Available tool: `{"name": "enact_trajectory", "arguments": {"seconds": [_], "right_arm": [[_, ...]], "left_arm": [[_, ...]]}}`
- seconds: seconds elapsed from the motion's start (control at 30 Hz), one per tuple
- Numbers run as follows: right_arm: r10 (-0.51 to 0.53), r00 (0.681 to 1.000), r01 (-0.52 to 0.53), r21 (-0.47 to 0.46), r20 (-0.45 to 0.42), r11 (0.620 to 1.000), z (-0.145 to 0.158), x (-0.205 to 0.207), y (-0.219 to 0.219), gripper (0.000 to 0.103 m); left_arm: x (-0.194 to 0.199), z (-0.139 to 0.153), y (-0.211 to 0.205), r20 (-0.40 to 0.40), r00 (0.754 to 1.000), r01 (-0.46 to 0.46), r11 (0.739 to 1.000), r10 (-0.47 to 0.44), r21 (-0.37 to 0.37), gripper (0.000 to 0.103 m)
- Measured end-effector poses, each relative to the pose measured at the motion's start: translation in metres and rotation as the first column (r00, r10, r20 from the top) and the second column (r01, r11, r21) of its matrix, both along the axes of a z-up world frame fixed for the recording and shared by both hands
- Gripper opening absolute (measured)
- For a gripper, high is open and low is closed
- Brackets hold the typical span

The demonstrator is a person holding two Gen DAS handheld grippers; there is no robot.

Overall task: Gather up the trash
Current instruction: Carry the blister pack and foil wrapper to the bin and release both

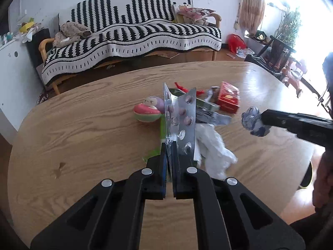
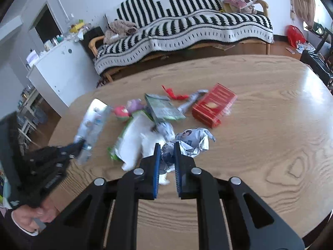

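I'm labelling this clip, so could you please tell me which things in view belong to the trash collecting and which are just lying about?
Part of the job:
- blister pack, shut in the left gripper
- crumpled wrapper ball, shut in the right gripper
- white tissue, on the table
- red box
- red ribbon scrap

Just lying about:
- striped sofa
- white cabinet
- plush toy, probably not trash

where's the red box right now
The red box lies on the wooden table, right of the trash pile, just beyond the crumpled foil wrapper and beside the red ribbon.
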State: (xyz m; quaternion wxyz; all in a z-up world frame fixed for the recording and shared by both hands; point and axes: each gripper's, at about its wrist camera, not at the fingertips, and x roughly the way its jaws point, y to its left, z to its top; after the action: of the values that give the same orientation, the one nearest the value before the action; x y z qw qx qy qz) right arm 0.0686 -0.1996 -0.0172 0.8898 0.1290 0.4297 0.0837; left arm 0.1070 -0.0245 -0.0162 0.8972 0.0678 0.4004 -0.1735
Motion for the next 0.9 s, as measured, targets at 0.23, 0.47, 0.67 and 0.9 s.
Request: {"name": "enact_trajectory", "arguments": {"seconds": [0.23, 0.47, 0.67, 0.9], "right_arm": [[0.002, 0.999, -0.006, -0.093, -0.039, 0.996, -0.013, -0.030, -0.017, 0.013], [-0.069, 0.997, 0.071, -0.108, 0.015, 0.992, 0.005, -0.070, -0.060, 0.013], [-0.180, 0.982, 0.186, -0.113, 0.059, 0.976, 0.024, -0.111, -0.124, 0.013], [-0.356, 0.930, 0.364, -0.094, 0.086, 0.927, 0.033, -0.175, -0.229, 0.013]], "left_arm": [[-0.038, 0.001, -0.023, -0.019, 0.999, 0.032, 0.999, -0.032, 0.008, 0.003], [-0.056, -0.001, -0.053, -0.026, 0.997, 0.077, 0.997, -0.077, -0.009, 0.003], [-0.067, -0.002, -0.101, -0.015, 0.989, 0.146, 0.989, -0.146, -0.013, 0.003], [-0.095, -0.001, -0.189, 0.008, 0.956, 0.295, 0.955, -0.295, -0.028, 0.003]]}}
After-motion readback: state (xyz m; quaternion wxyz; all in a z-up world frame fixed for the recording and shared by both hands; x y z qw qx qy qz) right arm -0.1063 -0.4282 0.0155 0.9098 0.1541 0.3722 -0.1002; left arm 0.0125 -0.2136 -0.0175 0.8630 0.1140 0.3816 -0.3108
